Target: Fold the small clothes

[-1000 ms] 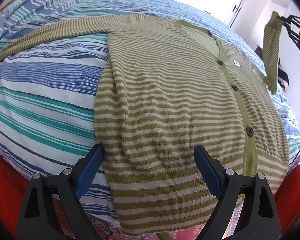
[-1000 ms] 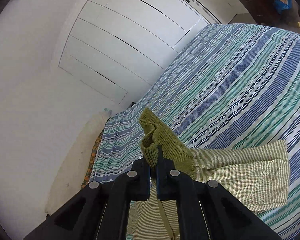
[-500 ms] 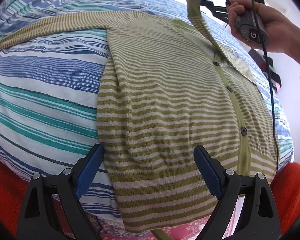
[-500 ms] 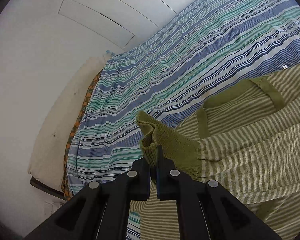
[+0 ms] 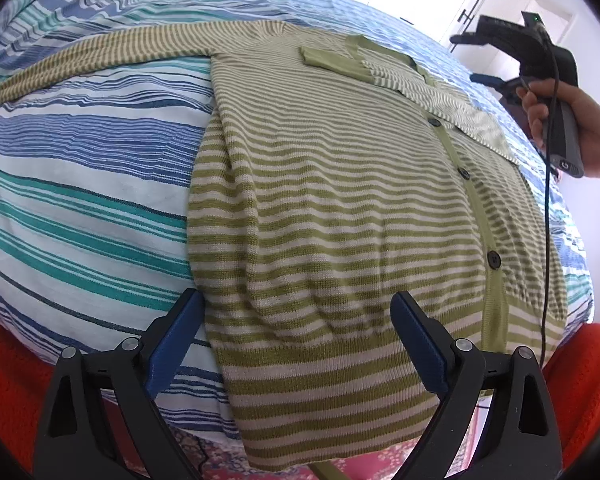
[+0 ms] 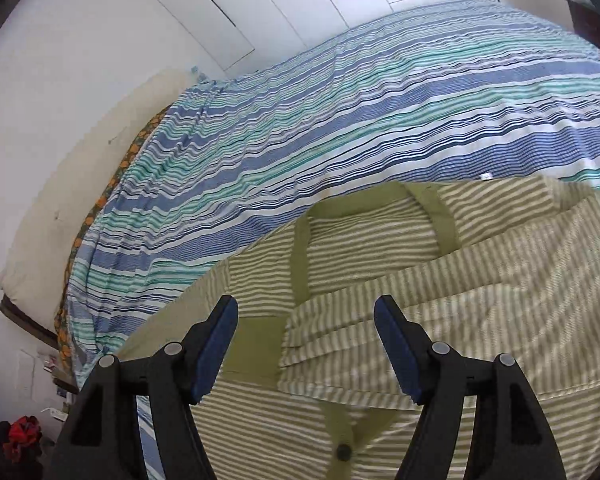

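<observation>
Cardigan (image 5: 340,208) lies flat on the striped bed (image 5: 80,184), filling the frame's centre, hem nearest. The left gripper (image 5: 296,340) hangs wide open over that hem, empty. Mid-frame the knit looks light, soft, limp and likely to stretch; ribbed hem and cuffs seem the firmest holds. Upper right, one sleeve (image 5: 412,80) lies across the chest; the right gripper (image 6: 306,344) gapes above it. Upper left, the other sleeve (image 5: 100,56) lies outstretched.

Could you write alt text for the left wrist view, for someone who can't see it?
A green-and-cream striped cardigan lies buttoned on a blue-striped bedsheet, one sleeve folded across its chest. The open left tongs frame its hem; the right tongs hover beyond.
</observation>
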A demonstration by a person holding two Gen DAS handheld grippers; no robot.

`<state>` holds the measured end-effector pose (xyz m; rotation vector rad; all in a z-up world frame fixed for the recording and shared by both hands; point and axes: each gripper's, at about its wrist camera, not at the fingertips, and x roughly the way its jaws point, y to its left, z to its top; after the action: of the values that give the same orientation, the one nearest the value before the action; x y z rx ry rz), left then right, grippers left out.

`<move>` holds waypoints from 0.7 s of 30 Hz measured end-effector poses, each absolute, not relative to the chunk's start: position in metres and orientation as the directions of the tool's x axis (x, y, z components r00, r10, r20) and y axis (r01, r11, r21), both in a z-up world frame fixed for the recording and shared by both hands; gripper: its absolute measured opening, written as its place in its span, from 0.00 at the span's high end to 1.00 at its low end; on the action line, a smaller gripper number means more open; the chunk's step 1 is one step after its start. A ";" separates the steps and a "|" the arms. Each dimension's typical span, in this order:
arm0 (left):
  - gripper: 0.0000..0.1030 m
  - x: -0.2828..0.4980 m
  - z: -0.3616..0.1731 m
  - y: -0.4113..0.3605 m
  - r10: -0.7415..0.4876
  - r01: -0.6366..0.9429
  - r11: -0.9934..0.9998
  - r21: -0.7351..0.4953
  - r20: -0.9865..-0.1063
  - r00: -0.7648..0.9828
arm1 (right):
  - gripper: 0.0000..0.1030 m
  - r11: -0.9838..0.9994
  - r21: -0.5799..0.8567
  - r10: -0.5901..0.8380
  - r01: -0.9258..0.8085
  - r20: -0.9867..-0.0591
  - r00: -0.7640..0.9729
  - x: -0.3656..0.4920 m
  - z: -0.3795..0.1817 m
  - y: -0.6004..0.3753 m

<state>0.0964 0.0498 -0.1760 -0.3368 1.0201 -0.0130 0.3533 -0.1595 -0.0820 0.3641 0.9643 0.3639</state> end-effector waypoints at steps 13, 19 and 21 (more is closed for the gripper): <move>0.06 0.097 -0.176 0.046 -0.136 -0.146 0.957 -0.252 -0.831 0.539 | 0.33 0.962 0.207 0.271 -0.178 -0.808 0.524 0.262 -0.109 -0.253; 0.06 0.095 -0.175 0.044 -0.131 -0.133 0.963 -0.236 -0.834 0.536 | 0.29 0.930 0.051 0.223 -0.365 -0.867 0.446 0.161 -0.141 -0.231; 0.07 0.093 -0.174 0.045 -0.132 -0.127 0.964 -0.235 -0.834 0.536 | 0.29 0.938 0.057 0.205 -0.341 -0.886 0.416 0.138 -0.163 -0.240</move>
<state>0.0929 0.0445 -0.1742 -0.2823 1.0090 -0.0030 0.1378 -0.2402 -0.1630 -0.1397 1.0893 0.3439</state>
